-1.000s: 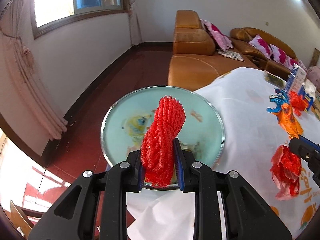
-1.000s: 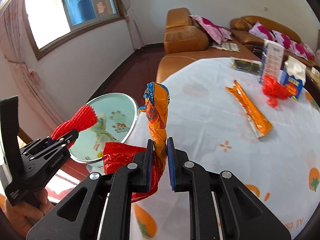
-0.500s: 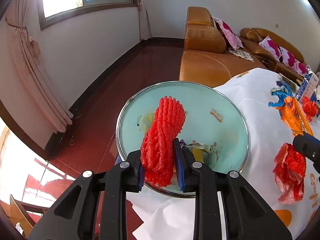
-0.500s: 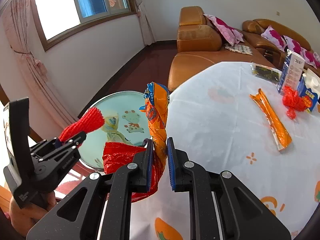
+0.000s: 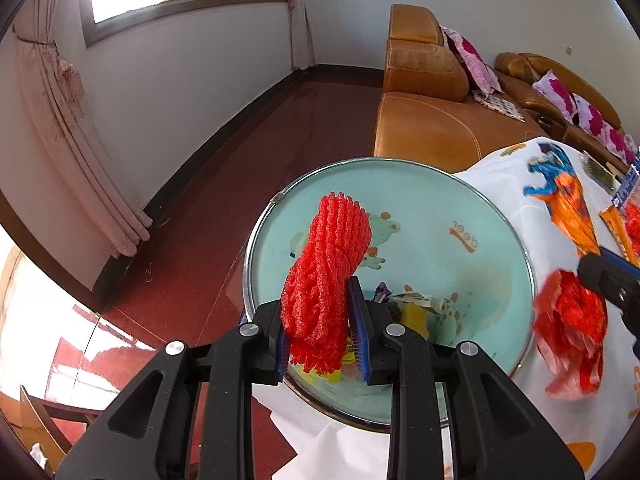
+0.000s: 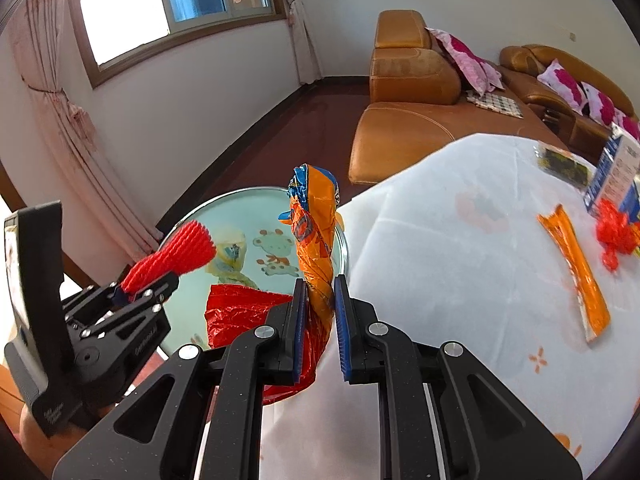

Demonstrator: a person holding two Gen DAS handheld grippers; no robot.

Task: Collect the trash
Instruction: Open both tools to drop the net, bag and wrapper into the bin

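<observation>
Left wrist view: the red foam net [image 5: 326, 276], light and springy, is best pinched mid-body; the left gripper [image 5: 324, 336] is clamped there, over the bin's [image 5: 516, 240] near rim. The right gripper [image 6: 320, 316] pinches crinkly orange wrappers [image 6: 314, 220] at the table's [image 6: 460, 280] left edge.
</observation>
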